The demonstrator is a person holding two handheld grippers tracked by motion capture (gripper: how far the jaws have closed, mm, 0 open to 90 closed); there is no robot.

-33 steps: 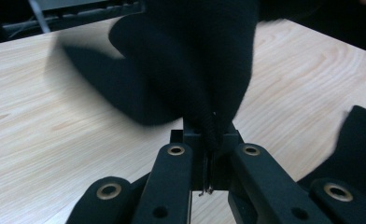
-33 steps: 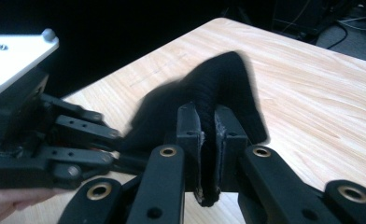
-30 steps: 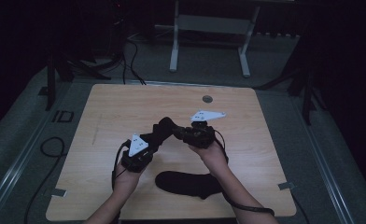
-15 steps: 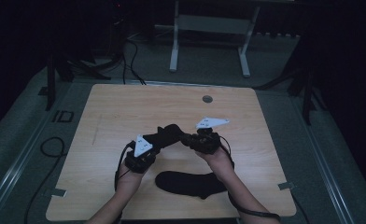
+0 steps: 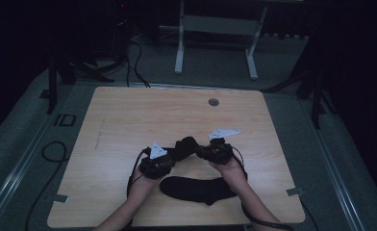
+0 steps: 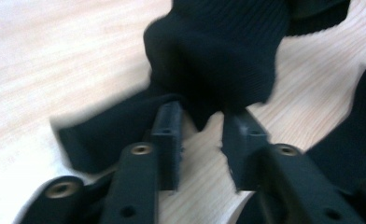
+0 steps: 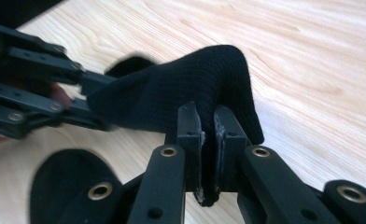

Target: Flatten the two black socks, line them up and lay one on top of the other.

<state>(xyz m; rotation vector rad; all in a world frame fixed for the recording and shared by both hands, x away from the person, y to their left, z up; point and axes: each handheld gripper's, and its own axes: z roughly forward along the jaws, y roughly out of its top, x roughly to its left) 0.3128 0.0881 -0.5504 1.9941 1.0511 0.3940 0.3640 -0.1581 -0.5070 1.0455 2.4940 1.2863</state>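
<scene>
Now, step in hand: setting a black sock down on the wooden table, by my judgement beside or onto the second sock that lies flat near the front edge.
Left gripper: released; its jaws have just been opening, a gap of bare wood shows between the pads and the knit hangs just past the tips.
How to do it well: back the left gripper clear before anything else, so no thread snags on a pad corner.
Held sock: bunched between the two grippers above the table's middle front; soft ribbed knit, matte, limp, rounded at the toe.
Right gripper: clenched on the sock's fabric, a fold pinched thin between near-closed jaws.
Right-side advice: lower it until the cloth rests, then let go.
Table: pale wood grain, smooth, rounded corners, a small round grey insert near the far edge.
</scene>
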